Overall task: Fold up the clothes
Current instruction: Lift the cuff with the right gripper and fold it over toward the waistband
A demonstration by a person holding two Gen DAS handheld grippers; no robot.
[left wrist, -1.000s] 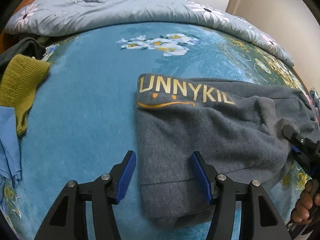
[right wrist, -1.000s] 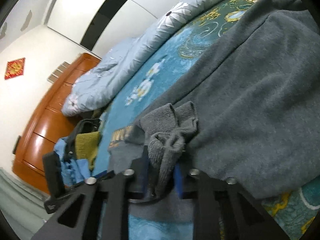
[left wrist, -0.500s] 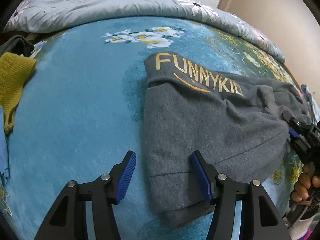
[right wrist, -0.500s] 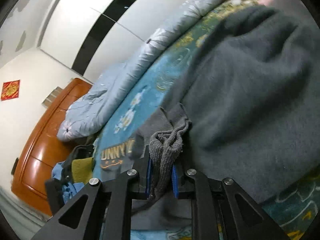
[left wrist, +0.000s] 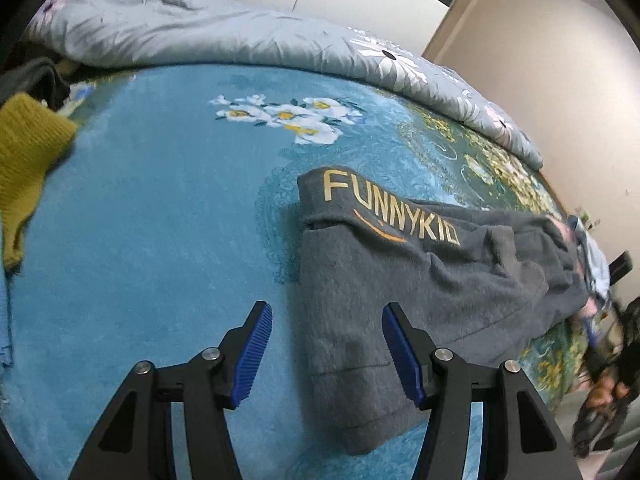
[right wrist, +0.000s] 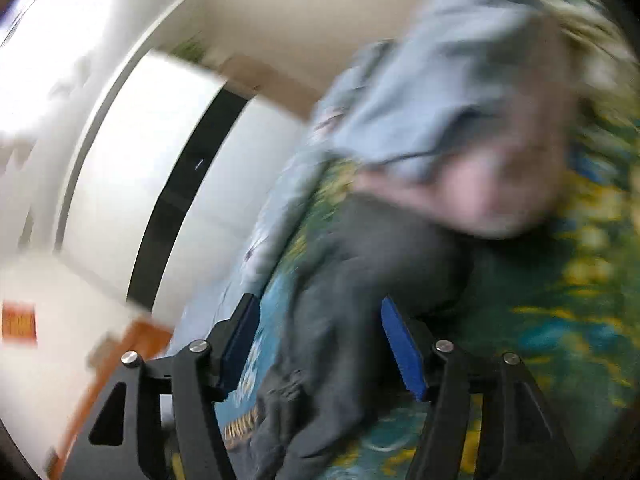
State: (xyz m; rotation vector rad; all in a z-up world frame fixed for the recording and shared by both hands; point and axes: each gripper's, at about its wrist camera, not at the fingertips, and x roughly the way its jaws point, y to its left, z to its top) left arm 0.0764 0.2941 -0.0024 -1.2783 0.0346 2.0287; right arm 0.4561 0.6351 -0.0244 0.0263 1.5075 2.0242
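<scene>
The grey garment [left wrist: 400, 300], lying part-folded near the bed's right edge, is being released: we are opening the right gripper [right wrist: 320, 344] around its loose end, the left gripper [left wrist: 326, 354] hovering agape, and next re-gripping an edge to fold again.

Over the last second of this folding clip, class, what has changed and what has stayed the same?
The right gripper, which was pinching a bunched fold of the grey FUNNYKID garment, has let go; its jaws are opening, with cloth lying loose between them, and it has swung away, blurring its view. The lettered end now lies flatter. The left gripper stays open above the garment; the mustard knit has not moved.
</scene>
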